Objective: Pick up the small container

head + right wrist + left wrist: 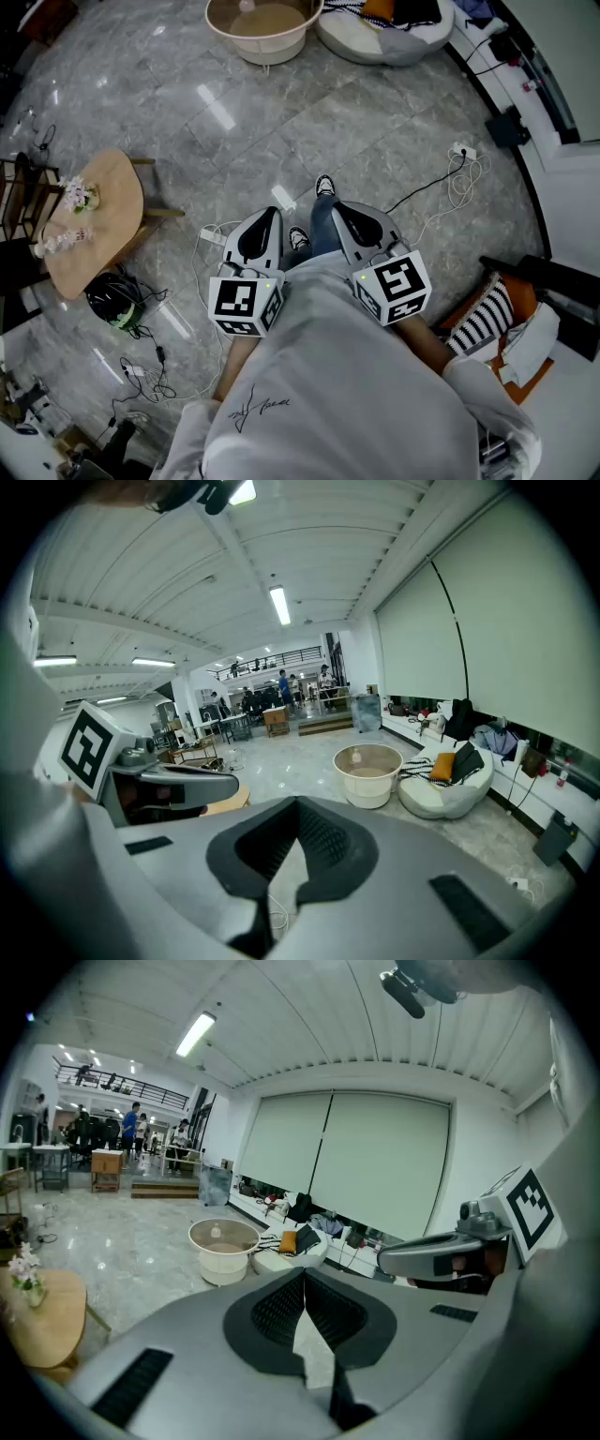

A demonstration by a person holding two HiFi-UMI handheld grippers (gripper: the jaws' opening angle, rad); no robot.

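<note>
Both tools are idle. The left gripper (pixel 273 214) and the right gripper (pixel 339 208) sit low in the centre of the head view, held in front of the person's pale shirt. Each has its jaws pressed together with nothing between them.

The likely target is a small pale bottle-like container (pixel 216 1232). It stands inside the round cream plastic tub (pixel 267 49) at the top centre of the head view, well apart from both grippers. It is too small here to tell its cap or material.

The step in hand looks like the approach. It should go best if the person closes the gap first and spreads one gripper's jaws before lowering it. The gripper should then come down over the rim from above, so the jaw shells stay clear of the tub wall. The pads should straddle the container's body rather than its narrower top, and close gently, since a light bottle may tip or skid on the tub's smooth bottom. White cables (pixel 459 183) loop across the right of the frame and are worth stepping around.

The polished grey marble floor (pixel 375 122) is glossy and mirrors the ceiling lights. The tub has a thick rolled rim and slightly tapering walls. The jaws are matt grey shells lined with black ribbed pads. At the left edge stands a rounded pale wooden side table (pixel 103 220).
</note>
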